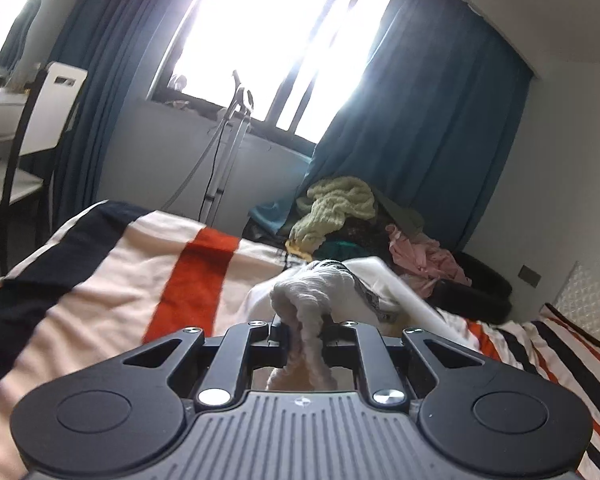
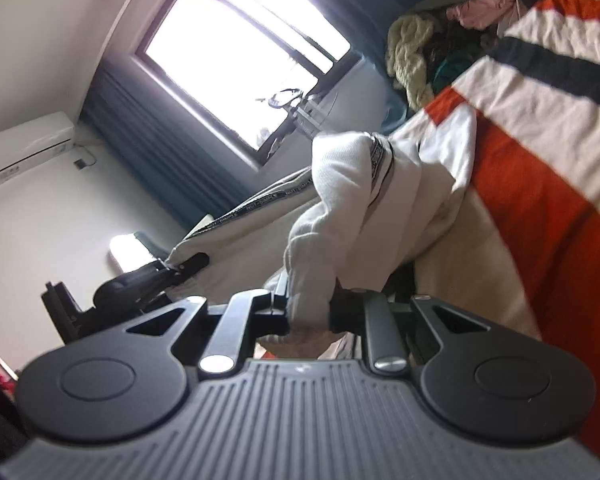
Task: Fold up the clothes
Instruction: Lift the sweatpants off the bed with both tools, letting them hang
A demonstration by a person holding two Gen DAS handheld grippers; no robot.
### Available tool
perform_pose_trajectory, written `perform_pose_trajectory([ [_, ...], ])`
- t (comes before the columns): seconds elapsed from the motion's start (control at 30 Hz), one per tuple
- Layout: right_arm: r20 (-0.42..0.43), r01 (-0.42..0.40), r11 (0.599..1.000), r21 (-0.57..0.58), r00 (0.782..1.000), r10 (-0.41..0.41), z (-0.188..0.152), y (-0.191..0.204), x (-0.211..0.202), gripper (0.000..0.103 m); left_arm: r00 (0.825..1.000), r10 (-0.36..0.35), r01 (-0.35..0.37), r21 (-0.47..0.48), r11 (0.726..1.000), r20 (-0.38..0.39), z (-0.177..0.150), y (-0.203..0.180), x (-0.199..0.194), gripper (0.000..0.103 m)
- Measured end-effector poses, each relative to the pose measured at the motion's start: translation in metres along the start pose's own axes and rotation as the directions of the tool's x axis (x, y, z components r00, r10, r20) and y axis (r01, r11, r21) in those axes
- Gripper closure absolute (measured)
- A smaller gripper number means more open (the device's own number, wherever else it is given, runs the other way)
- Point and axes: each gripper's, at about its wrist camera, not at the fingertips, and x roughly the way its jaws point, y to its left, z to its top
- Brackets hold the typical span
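The left gripper [image 1: 304, 334] is closed on a bunched fold of a white garment [image 1: 320, 292], with the cloth pinched between its jaws and trailing back under the body of the tool. The right gripper [image 2: 310, 312] is likewise clamped on a thick gather of the same white garment [image 2: 364, 208], which carries a black-and-white lettered trim band [image 2: 380, 160]. In the right wrist view the left gripper [image 2: 180, 268] appears at the far end of the cloth, which spans between the two tools, raised clear of the striped bedspread [image 1: 120, 272] in places and draping onto it elsewhere. A pile of unsorted clothes [image 1: 340, 208] lies near the far edge of the bed, beside the blue curtain [image 1: 420, 120]. Risks, as judged from this state: each grip holds a bunched wad rather than a flat edge, so layers may slip out unevenly under tension. A skewed fold is likely if the two tools are lowered at different heights. The draped portion may drag on the bedspread and wrinkle. Which stage of the fold this represents cannot be determined.
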Motion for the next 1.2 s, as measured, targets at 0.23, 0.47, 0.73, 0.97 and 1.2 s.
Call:
perform_pose_trajectory([
  [0.23,-0.206,0.08,0.996,0.044,0.976,-0.069,-0.037,-0.004,0.002,0.081,0.988,0.045,-0.059,-0.088,0.994,-0.15,-0.025,0.044,-0.03,0.089],
  [0.47,-0.228,0.136,0.99,0.035,0.966,-0.125,-0.041,-0.006,0.005,0.066,0.959,0.087,-0.117,-0.095,0.989,-0.269,-0.033,0.063,-0.014,0.08],
  [0.73,-0.179,0.152,0.976,0.155,0.976,-0.124,-0.034,-0.027,-0.001,0.034,0.933,0.105,-0.166,-0.153,0.974,-0.344,-0.038,0.076,0.0,0.047],
  [0.97,-0.186,0.15,0.972,0.18,0.976,-0.116,-0.034,-0.036,0.01,0.036,0.918,0.108,-0.185,-0.171,0.968,-0.382,-0.045,0.088,0.018,0.04],
  [1.2,-0.26,0.182,0.977,0.114,0.954,-0.148,-0.051,-0.042,0.027,0.066,0.924,0.166,-0.204,-0.079,0.976,-0.344,-0.053,0.087,0.039,0.067],
])
